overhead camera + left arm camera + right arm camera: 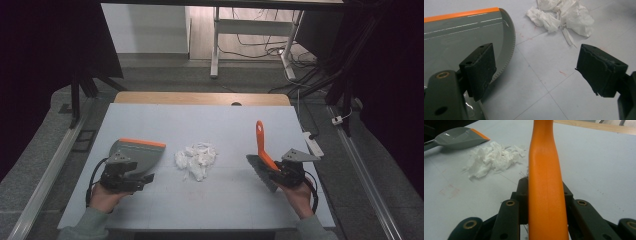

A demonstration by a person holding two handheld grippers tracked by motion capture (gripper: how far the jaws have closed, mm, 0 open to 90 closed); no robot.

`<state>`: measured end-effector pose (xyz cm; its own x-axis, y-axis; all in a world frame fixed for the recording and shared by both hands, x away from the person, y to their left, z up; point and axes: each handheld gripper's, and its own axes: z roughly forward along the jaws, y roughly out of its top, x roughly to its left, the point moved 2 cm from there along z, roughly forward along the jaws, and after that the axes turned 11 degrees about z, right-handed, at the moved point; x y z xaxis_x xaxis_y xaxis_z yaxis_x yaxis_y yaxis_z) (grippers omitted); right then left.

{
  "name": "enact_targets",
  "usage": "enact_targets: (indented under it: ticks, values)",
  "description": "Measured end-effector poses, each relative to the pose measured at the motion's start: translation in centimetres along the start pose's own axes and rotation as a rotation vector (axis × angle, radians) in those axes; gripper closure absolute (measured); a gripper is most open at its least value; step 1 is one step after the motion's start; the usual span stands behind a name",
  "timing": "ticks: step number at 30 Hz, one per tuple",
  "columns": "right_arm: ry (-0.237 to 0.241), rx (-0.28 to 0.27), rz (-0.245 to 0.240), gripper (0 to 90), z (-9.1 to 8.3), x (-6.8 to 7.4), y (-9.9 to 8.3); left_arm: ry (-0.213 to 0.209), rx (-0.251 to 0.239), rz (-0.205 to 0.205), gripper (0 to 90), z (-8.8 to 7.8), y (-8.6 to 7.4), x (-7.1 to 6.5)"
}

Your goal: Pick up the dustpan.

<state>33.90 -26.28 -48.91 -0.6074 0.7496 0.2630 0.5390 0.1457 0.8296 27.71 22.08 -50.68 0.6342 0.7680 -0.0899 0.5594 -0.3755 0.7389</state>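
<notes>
The orange brush handle (546,182) is clenched by the right gripper (280,172). The left gripper (536,72) is spread, released, the dustpan (137,152) at its ten o'clock, paper scraps (196,159) at one o'clock.

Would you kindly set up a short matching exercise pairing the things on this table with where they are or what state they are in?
Things:
1. grey plastic dustpan with orange edge
2. pile of crumpled white paper scraps
3. orange-handled brush
4. left gripper

States:
A. clamped in the right gripper
B. jaws wide apart
C. loose at the table's middle
D. lying at the table's left

Pairs: 1-D, 2-C, 3-A, 4-B
</notes>
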Motion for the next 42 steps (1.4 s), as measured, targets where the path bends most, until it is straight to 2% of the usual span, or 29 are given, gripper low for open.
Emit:
enact_targets:
  ticks: [34, 38, 42]
  values:
    - [-0.011, -0.010, 0.000, 70.1, -0.1, 0.0, 0.0, -0.003, 0.014, 0.009, 16.8, -0.1, 0.3, -0.4]
    - [-0.009, -0.012, 0.004, 70.1, -0.3, 0.0, 0.0, 0.015, 0.024, 0.014, 16.7, -0.4, 0.7, -0.6]
    - [-0.001, -0.019, 0.013, 70.0, -0.4, -0.1, 0.0, 0.037, 0.022, -0.006, 17.0, -0.8, 1.4, -0.6]
